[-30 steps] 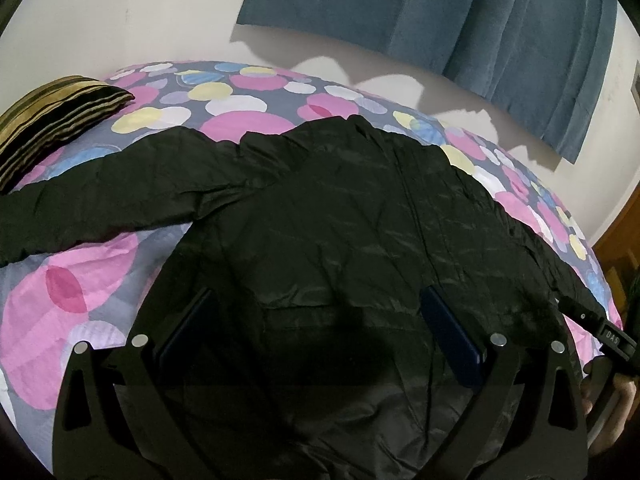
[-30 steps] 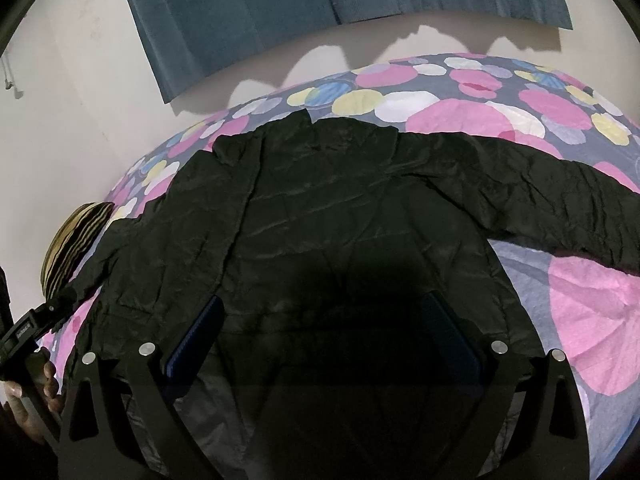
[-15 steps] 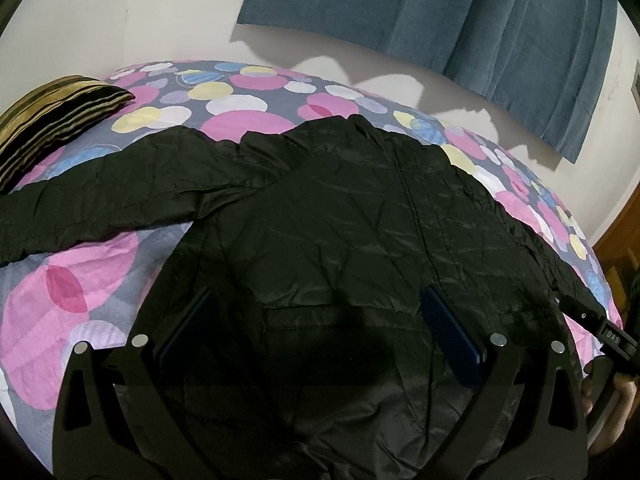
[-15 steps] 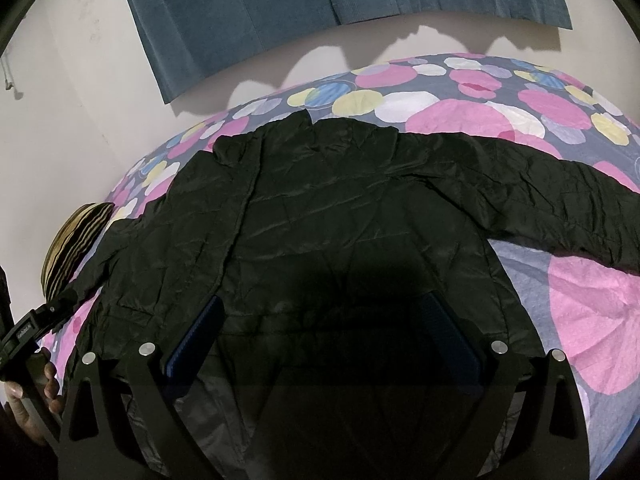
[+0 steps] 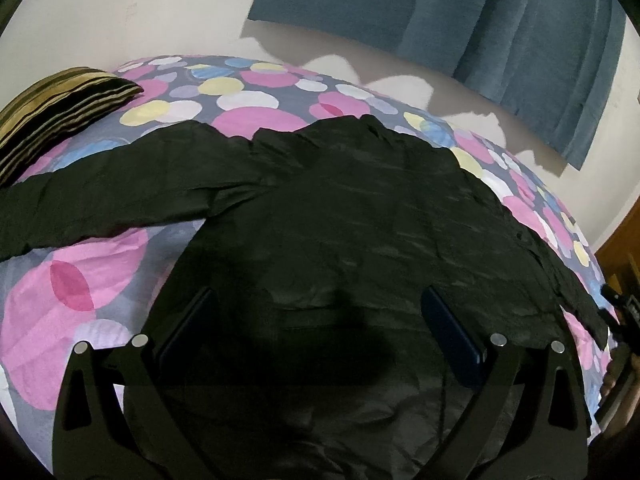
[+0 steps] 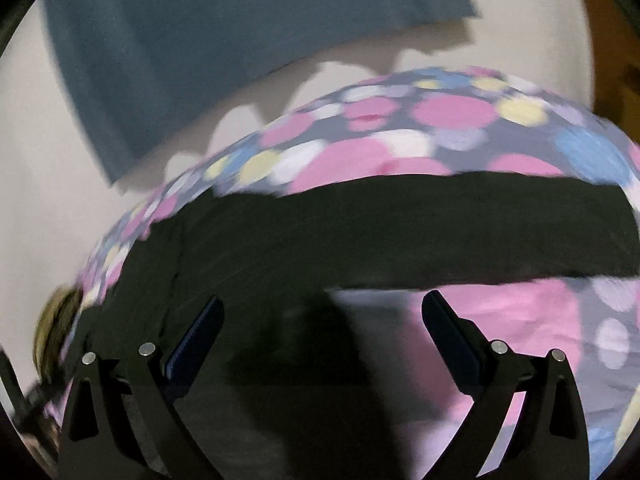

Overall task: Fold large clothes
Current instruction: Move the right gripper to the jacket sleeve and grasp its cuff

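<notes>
A large black jacket (image 5: 352,216) lies spread flat on a bed with a spotted pink and grey sheet (image 5: 84,280). Its left sleeve (image 5: 112,184) stretches out to the left. My left gripper (image 5: 320,320) is open and empty, hovering over the jacket's lower body. In the blurred right wrist view the jacket (image 6: 320,240) shows with its right sleeve (image 6: 520,224) stretched to the right. My right gripper (image 6: 322,324) is open and empty, over the jacket's right side edge and the sheet (image 6: 520,320).
A striped gold and black pillow (image 5: 52,116) lies at the bed's far left. A blue curtain (image 5: 460,20) hangs on the white wall behind the bed. Wooden furniture (image 5: 620,248) stands at the right. The right gripper's handle (image 5: 624,312) shows at the bed's right edge.
My right gripper has swung quickly to the right, from over the jacket's body to its right edge and sleeve; its view is blurred. My left gripper has stayed still.
</notes>
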Available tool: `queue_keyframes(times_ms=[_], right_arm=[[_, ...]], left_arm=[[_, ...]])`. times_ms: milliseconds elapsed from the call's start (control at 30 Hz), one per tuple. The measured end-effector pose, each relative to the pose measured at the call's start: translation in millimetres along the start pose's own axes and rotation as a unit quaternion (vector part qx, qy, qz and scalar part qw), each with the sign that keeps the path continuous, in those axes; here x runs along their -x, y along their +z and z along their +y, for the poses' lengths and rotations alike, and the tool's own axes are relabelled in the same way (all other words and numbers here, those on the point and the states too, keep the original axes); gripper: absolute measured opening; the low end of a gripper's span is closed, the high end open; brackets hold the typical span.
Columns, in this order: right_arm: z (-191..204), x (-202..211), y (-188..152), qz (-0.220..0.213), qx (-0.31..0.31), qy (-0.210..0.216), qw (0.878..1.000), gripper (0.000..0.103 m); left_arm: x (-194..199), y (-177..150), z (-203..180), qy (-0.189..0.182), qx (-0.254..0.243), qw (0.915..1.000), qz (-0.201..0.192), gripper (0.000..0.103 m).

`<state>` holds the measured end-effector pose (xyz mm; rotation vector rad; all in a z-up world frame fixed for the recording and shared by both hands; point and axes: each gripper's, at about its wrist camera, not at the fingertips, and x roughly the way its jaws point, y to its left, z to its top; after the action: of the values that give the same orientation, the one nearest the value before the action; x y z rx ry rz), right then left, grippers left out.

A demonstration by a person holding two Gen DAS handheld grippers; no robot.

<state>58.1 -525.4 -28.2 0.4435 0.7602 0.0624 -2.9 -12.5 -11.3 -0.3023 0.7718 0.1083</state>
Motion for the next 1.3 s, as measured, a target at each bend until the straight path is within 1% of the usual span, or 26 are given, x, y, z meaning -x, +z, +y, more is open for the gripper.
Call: queue_keyframes(times_ms=[67,133,267,367,400,433,567,700,800,933,1000,1033,1067,1100,1133,1167,1233,1267,1300], right_arm=[[-39.0,2.5,6.2,-0.002,-0.055,0.002,0.998,0.098],[-77.3,3.5,8.4,-0.001,-0.114,0.007,0.994,0.098],[-138.2,0.2,0.3,0.003,-0.213,0.01,0.977,0.098],[-171.0,-4.0,-2.4,-0.007,-0.258,0.012,0.966,0.098],[-176.7,-4.9,-3.1,-0.014,-0.267,0.014,0.963,0.098],[-182.3,-5.2,-2.2,-0.023,-0.275,0.016,0.961,0.097],[-196.5,-7.9,7.0,-0.054,-0.298,0.017,0.953,0.097],[-209.6,-11.3,8.6,-0.089,-0.333,0.015,0.938,0.097],[-207.0,-10.2,6.2,-0.121,-0.354,0.0,0.928,0.097],[-203.3,-15.7,13.6,-0.125,-0.343,-0.02,0.931,0.098],[-212.2,-18.6,17.7,-0.132,-0.361,-0.027,0.923,0.09],[-217.6,-21.1,19.6,-0.132,-0.37,-0.031,0.919,0.076],[-225.4,-24.0,20.8,-0.128,-0.382,-0.036,0.915,0.056],[-231.7,-27.3,21.4,-0.122,-0.392,-0.041,0.911,0.047],[-236.9,-29.1,20.4,-0.117,-0.398,-0.039,0.909,0.033],[-240.9,-32.6,21.6,-0.111,-0.4,-0.036,0.909,0.024],[-238.7,-34.5,28.3,-0.099,-0.381,-0.045,0.918,0.019],[-233.8,-32.3,32.0,-0.099,-0.365,-0.051,0.924,0.015],[-225.9,-28.5,36.9,-0.102,-0.342,-0.055,0.932,0.014]], left_arm=[[-1.4,-0.9,3.5,0.002,0.007,1.0,0.003,0.101],[-2.7,-2.4,6.3,0.005,0.012,0.9999,0.005,0.101],[-4.6,-7.1,8.6,0.007,0.019,0.9997,0.01,0.101],[-5.1,-11.6,8.0,0.006,0.021,0.9997,0.014,0.101],[-8.1,-0.1,14.5,0.005,0.022,0.9996,0.016,0.101],[-9.9,3.3,16.1,0.005,0.023,0.9996,0.019,0.101],[-13.0,1.8,18.5,0.004,0.027,0.9993,0.026,0.101],[-15.9,0.4,22.0,0.003,0.034,0.9989,0.033,0.101],[-17.5,-0.4,23.5,0.005,0.034,0.9987,0.036,0.101],[-25.8,1.6,21.4,0.005,0.033,0.9986,0.042,0.101],[-26.8,1.6,21.9,0.005,0.034,0.9985,0.043,0.101],[-27.1,1.9,22.3,0.005,0.035,0.9984,0.044,0.101],[-26.8,1.0,23.9,0.004,0.035,0.9984,0.044,0.101],[-26.7,0.7,23.8,0.004,0.035,0.9984,0.043,0.101],[-26.8,0.9,24.3,0.005,0.036,0.9984,0.043,0.101],[-27.1,1.0,24.8,0.005,0.036,0.9984,0.044,0.101],[-28.0,1.3,26.3,0.004,0.04,0.9982,0.046,0.101],[-28.6,1.4,27.3,0.003,0.043,0.998,0.047,0.101],[-28.8,1.7,28.4,0.003,0.046,0.9978,0.048,0.101]])
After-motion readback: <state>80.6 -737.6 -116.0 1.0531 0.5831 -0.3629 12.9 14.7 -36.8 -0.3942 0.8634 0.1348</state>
